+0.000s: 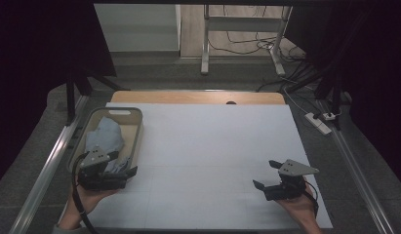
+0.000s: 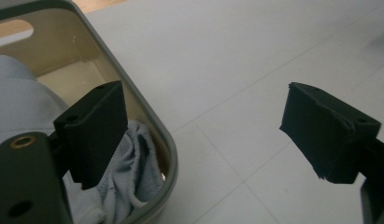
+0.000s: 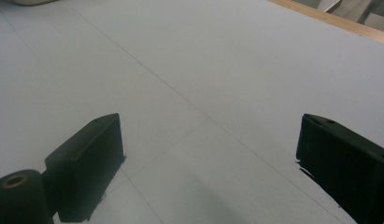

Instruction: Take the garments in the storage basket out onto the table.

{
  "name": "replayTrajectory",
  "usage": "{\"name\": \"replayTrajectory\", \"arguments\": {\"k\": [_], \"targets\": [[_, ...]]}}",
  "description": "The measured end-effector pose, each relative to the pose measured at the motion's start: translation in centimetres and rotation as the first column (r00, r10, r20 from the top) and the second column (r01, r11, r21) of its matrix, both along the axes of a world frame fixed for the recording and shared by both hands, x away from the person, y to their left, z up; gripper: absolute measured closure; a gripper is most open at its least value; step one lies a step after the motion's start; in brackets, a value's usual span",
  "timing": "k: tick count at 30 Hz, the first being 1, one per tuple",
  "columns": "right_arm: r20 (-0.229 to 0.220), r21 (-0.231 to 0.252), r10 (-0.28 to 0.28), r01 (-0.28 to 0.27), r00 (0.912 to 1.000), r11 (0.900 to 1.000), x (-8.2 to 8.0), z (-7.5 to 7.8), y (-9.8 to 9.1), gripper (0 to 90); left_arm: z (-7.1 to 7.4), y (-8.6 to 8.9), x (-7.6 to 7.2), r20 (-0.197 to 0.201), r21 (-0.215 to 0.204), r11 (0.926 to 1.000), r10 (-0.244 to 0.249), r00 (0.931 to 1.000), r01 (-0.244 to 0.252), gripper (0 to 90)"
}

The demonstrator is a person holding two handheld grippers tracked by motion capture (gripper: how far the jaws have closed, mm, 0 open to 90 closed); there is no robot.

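Bare white board (image 1: 203, 161) is seen across the table from the centre toward 3 o'clock, with a wooden edge (image 1: 198, 97) showing at 12 o'clock. A beige tray (image 1: 138, 127) is set at 9 o'clock, and pale blue cloth (image 1: 104, 139) is heaped inside it. The left gripper (image 1: 121, 164) is held over the tray's near corner, jaws spread apart, nothing clamped. The right gripper (image 1: 267, 174) is held at 4 o'clock above the board, jaws likewise apart.

One tray (image 1: 137, 127), one pale-blue cloth (image 1: 104, 136) — two grippers, left (image 1: 121, 165) and right (image 1: 266, 175).
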State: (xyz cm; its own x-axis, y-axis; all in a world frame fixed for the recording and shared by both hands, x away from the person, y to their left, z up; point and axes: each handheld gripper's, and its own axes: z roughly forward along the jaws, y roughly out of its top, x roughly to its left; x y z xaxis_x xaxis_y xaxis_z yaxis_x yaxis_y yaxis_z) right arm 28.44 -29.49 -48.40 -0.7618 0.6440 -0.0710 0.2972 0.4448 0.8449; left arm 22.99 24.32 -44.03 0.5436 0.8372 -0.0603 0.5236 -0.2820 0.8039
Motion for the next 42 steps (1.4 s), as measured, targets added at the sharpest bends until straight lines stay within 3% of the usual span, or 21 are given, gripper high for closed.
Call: {"name": "replayTrajectory", "arguments": {"k": [22, 42], "targets": [[-0.020, -0.025, 0.005, -0.006, 0.9998, 0.9997, 0.2, -0.5, 0.3, 6.9, 0.8, 1.4, 2.3, -0.002, -0.013, 0.9986, 0.050, 0.9987, -0.050, 14.5], [-0.037, -0.039, 0.011, -0.012, 0.9993, 0.9992, 0.4, -0.8, 0.5, 6.9, 0.5, 3.2, 3.7, -0.032, -0.006, 0.9917, 0.128, 0.9912, -0.129, 14.3]]}}
